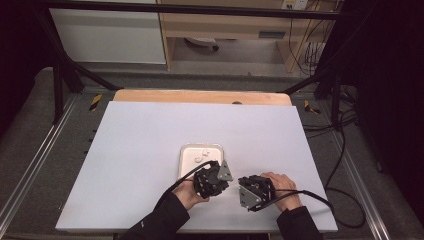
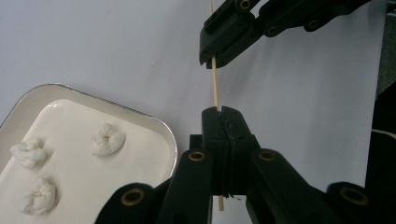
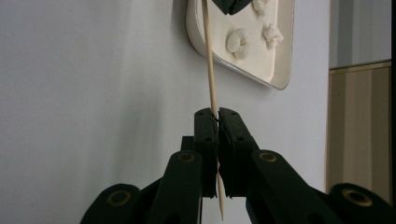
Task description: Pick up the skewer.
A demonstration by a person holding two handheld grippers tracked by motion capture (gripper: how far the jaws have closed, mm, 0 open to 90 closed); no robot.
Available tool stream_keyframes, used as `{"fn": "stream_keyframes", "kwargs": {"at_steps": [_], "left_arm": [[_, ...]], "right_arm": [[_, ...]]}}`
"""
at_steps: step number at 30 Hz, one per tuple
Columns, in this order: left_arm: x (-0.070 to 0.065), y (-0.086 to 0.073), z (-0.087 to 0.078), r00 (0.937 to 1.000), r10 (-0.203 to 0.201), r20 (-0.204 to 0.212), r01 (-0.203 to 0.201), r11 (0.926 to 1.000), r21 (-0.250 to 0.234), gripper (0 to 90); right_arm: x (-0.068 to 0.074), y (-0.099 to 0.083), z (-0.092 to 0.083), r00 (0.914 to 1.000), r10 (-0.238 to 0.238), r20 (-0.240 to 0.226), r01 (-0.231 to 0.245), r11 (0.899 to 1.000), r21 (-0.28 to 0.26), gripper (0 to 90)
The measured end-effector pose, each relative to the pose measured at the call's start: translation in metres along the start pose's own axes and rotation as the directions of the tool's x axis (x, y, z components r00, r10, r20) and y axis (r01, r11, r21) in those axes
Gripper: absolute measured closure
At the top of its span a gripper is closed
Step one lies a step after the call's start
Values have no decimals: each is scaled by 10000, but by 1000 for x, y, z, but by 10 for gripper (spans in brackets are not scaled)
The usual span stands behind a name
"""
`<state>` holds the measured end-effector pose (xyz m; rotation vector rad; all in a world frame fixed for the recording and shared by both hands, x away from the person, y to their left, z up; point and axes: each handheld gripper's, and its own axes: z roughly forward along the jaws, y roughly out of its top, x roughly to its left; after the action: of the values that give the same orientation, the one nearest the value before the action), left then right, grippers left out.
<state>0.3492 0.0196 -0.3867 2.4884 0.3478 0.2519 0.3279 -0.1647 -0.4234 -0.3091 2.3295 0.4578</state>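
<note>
Left gripper: jaws tight on the thin wooden stick.
Right gripper: pinches the same stick.
Stick: between both grippers, just beside the white tray.
Tray: three white lumps, maybe dough.

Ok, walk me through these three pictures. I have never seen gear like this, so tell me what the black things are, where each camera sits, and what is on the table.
There is no robot here. A person holds a black two-jaw tool in each hand: the left hand-held gripper and the right hand-held gripper.

The wide picture comes from a fixed camera above the table, looking down. The other two come from small cameras riding on the grippers, each looking along its own jaws.

On the white surface lies a shallow tray with three small white lumps, possibly dough or cream.

Both grippers are shut on one thin wooden skewer, each holding a different part of it, beside the tray.
</note>
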Motion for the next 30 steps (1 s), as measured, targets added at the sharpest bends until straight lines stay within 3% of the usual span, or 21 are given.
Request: {"fn": "stream_keyframes", "kwargs": {"at_steps": [6,9,15,18,20,30], "left_arm": [[3,0,0,9998,-190,78,189,9996,197,876],[5,-1,1,9998,-199,-95,204,9979,611,757],[8,-2,4,10000,-63,-75,73,9902,1393,662],[8,-1,6,10000,-29,1,28,9862,1655,671],[8,0,8,10000,23,47,-31,9826,1859,729],[4,1,11,9997,150,190,-184,9801,1974,841]], "right_arm": [[1,1,0,9995,-286,-145,287,9996,77,891],[0,2,0,9987,-495,-144,498,9986,182,893],[0,3,-1,9983,-574,-135,579,9975,408,895],[0,4,-1,9974,-699,-191,707,9966,434,895],[0,5,0,9968,-763,-249,774,9959,475,896],[0,6,0,9956,-845,-405,866,9949,517,897]]}}
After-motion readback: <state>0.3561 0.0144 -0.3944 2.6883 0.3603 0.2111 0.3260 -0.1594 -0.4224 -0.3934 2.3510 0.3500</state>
